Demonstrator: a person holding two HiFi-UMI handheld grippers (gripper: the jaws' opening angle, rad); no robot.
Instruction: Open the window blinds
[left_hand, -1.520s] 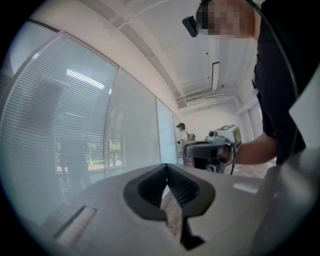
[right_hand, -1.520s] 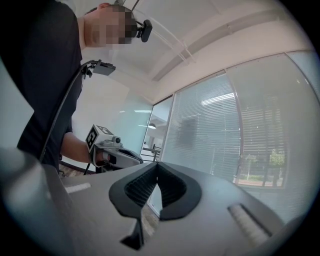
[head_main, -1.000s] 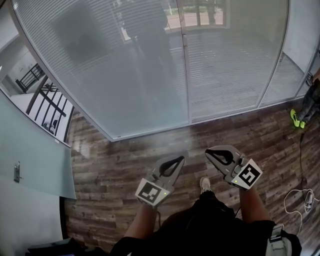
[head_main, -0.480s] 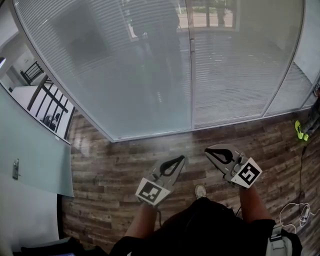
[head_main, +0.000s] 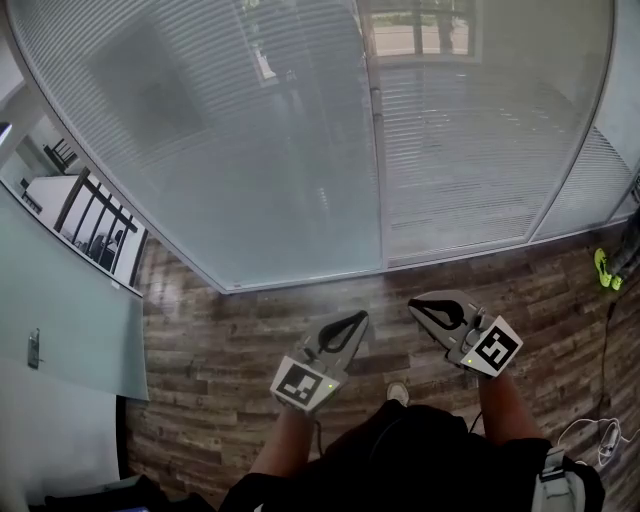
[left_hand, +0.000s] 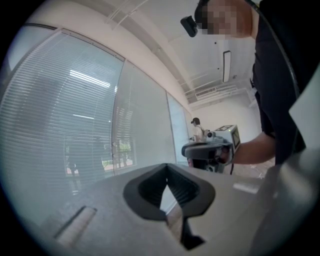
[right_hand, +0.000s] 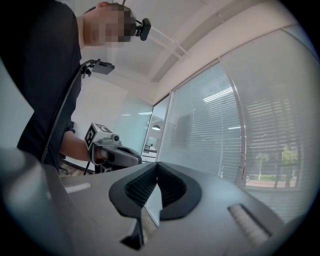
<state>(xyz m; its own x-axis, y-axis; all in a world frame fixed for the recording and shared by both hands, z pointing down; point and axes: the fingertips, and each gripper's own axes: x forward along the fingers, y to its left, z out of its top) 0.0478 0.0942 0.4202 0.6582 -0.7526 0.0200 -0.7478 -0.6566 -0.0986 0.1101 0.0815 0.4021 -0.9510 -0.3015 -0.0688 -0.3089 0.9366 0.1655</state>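
Wood-plank floor (head_main: 230, 340) fills the lower part of the head view. Across the upper part runs a glass wall with the window blinds (head_main: 290, 150), their slats closed. The left gripper (head_main: 348, 320) and right gripper (head_main: 420, 306) sit side by side at lower centre, apart from the blinds. Each gripper has its jaws pressed together with nothing between them.

Blinds (head_main: 290, 150) ahead, railing (head_main: 97, 225) far left, prob. cable (head_main: 605, 446) on floor (head_main: 230, 335) at rt.
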